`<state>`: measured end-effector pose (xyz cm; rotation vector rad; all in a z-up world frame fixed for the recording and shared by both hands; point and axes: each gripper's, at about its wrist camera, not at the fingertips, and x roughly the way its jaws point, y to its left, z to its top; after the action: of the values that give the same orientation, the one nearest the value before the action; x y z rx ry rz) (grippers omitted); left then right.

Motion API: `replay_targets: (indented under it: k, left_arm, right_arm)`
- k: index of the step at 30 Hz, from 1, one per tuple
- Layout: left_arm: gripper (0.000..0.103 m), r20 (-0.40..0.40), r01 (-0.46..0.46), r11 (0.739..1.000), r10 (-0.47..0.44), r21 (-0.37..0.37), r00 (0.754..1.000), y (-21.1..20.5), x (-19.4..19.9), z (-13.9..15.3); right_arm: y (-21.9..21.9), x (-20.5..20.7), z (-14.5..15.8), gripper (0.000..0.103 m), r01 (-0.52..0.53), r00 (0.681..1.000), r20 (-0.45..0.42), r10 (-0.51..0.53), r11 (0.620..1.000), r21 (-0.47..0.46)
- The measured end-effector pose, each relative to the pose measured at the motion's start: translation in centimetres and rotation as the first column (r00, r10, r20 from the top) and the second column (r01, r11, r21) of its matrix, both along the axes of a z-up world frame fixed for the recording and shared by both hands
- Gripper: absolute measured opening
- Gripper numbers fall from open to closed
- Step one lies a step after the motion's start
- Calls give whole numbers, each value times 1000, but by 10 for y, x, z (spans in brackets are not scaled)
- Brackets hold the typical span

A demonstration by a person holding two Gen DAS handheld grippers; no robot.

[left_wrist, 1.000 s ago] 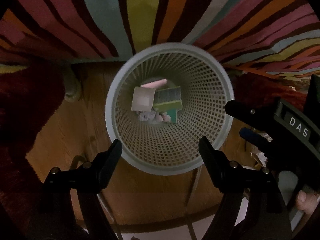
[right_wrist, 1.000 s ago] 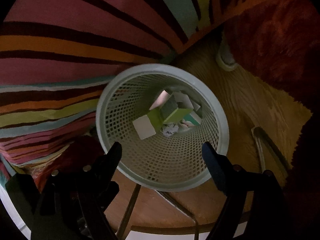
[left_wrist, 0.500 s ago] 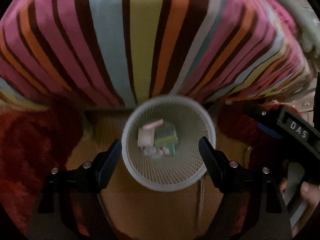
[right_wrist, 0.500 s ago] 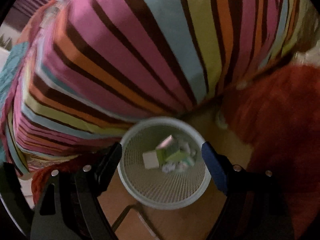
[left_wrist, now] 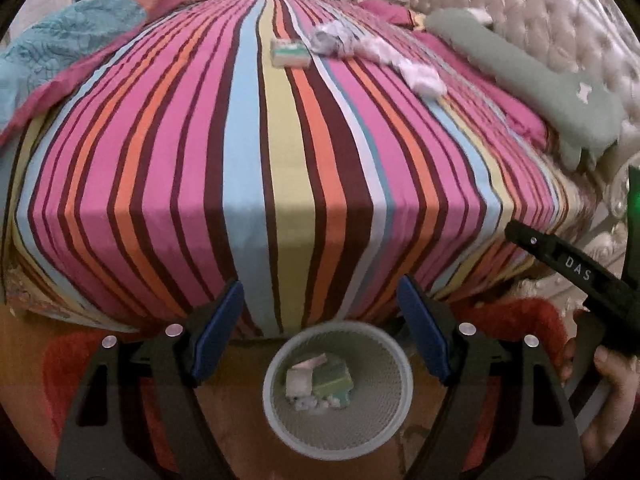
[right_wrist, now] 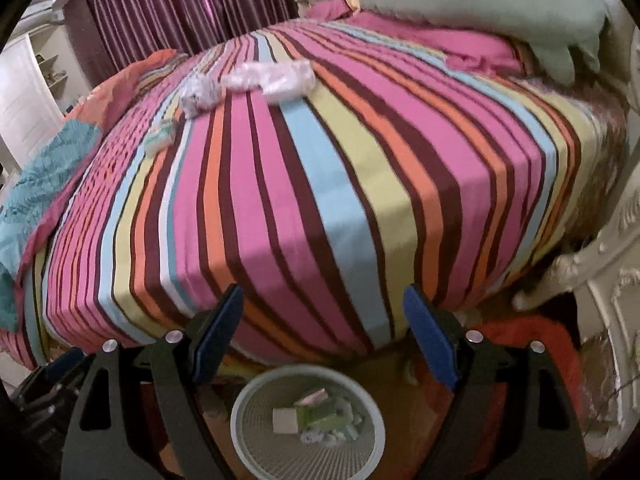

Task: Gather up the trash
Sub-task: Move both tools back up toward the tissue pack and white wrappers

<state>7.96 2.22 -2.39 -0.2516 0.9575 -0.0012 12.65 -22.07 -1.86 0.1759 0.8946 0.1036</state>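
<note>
Our left gripper (left_wrist: pixel 320 330) and right gripper (right_wrist: pixel 322 332) hang spread and empty above one white mesh wastebasket (left_wrist: pixel 276 416) holding several scraps. Beyond it on the striped bed (left_wrist: pixel 248 168) we count one small green-and-white box (left_wrist: pixel 290 53) and about three crumpled wads of trash (left_wrist: pixel 420 76), well apart from the basket.
</note>
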Motion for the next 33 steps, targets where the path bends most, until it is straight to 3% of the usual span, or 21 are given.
replay_targets:
  k: [15, 29, 33]
  left_arm:
    - [77, 63, -61, 998, 61, 0, 996, 34, 56, 25]
    - [77, 42, -96, 995, 97, -19, 994, 60, 122, 23]
    - [77, 24, -99, 993, 101, -70, 995, 65, 143, 18]
  right_arm:
    - [3, 41, 41, 78, -5, 992, 129, 15, 997, -81]
    - [9, 89, 45, 78, -45, 990, 130, 55, 996, -81]
    - [13, 103, 44, 78, -61, 989, 127, 71, 995, -80]
